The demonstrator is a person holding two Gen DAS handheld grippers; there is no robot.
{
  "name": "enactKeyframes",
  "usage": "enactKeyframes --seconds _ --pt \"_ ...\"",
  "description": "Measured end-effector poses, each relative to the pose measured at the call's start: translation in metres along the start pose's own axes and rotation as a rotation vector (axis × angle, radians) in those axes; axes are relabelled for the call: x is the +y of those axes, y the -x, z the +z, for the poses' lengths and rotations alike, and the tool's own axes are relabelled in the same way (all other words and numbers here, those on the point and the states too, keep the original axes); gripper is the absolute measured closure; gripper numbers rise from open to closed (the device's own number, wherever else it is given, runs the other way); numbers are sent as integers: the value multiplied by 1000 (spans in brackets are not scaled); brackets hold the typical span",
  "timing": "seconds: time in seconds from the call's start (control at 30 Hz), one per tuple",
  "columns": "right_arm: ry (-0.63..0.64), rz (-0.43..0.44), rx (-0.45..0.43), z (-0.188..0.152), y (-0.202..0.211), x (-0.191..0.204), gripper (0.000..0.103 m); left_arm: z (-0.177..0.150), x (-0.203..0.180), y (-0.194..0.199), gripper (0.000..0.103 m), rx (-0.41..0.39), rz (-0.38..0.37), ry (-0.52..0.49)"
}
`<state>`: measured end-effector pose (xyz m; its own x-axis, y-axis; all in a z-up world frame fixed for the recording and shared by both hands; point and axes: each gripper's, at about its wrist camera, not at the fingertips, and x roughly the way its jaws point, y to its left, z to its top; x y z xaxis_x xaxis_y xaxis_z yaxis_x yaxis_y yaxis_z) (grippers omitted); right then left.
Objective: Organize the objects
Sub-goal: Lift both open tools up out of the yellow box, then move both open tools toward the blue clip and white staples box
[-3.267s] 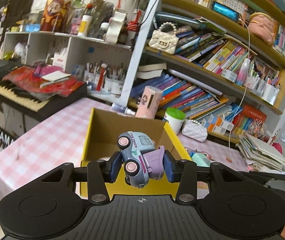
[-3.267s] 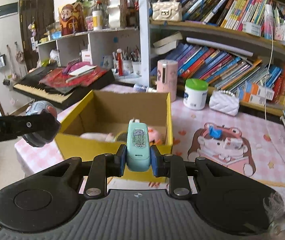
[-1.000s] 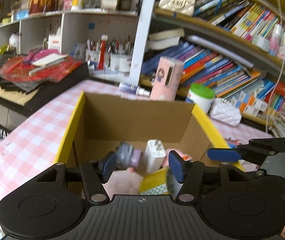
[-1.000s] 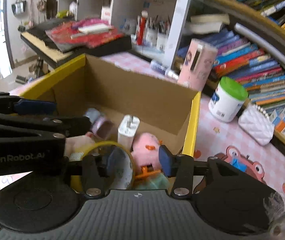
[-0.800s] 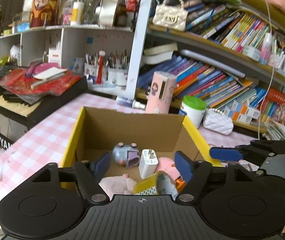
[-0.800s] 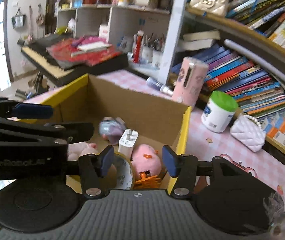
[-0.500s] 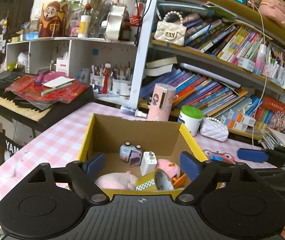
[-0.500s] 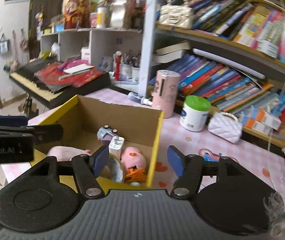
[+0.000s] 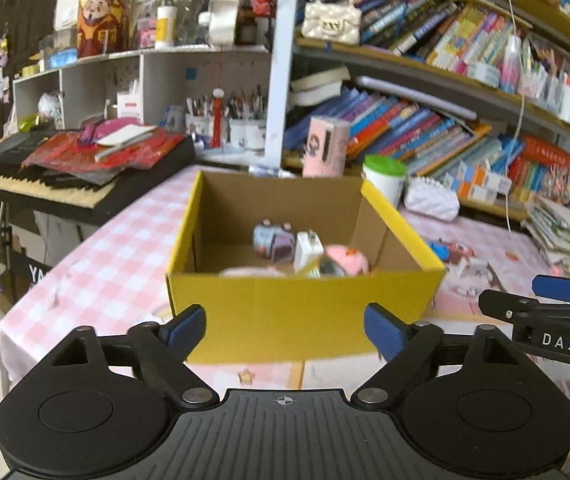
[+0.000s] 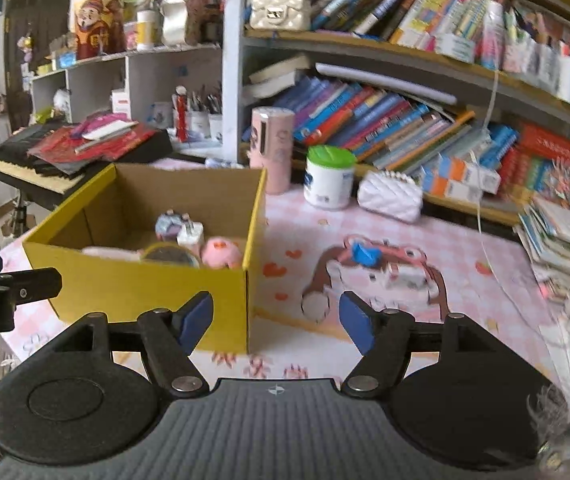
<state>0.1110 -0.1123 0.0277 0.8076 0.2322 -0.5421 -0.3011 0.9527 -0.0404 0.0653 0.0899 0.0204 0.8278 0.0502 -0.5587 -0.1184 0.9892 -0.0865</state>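
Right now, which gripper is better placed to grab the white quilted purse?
Probably right: the right gripper is open and empty beside the yellow cardboard box, nearer the white quilted purse.

White letters "DAS" stand on the black arm of the right claw at the edge of the left wrist view. The keyboard stand shows a partial "YA". Book spines are too blurred to read.

Toy car, charger inside yellow box
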Motion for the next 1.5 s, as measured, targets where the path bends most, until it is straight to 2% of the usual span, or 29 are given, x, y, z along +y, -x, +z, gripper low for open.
enactKeyframes --seconds 0.17,0.27,0.5,0.7,0.97,1.5 --pt "19 -32 22 -19 10 4 26 -12 -15 -3 12 36 -6 -14" --pt "22 -55 33 -26 14 2 21 -16 -25 -3 7 49 -22 -31" --pt "-15 -127 54 -36 16 -20 12 -18 -50 -6 5 70 -60 -63" --pt "-69 -173 79 -42 19 -47 11 -20 -74 -13 4 89 -83 -85" --pt "-107 -192 81 -50 23 -79 8 -20 -108 -23 4 103 -111 -120" --pt "-151 -205 36 -40 4 -145 8 -5 -175 -53 4 94 -122 -184"
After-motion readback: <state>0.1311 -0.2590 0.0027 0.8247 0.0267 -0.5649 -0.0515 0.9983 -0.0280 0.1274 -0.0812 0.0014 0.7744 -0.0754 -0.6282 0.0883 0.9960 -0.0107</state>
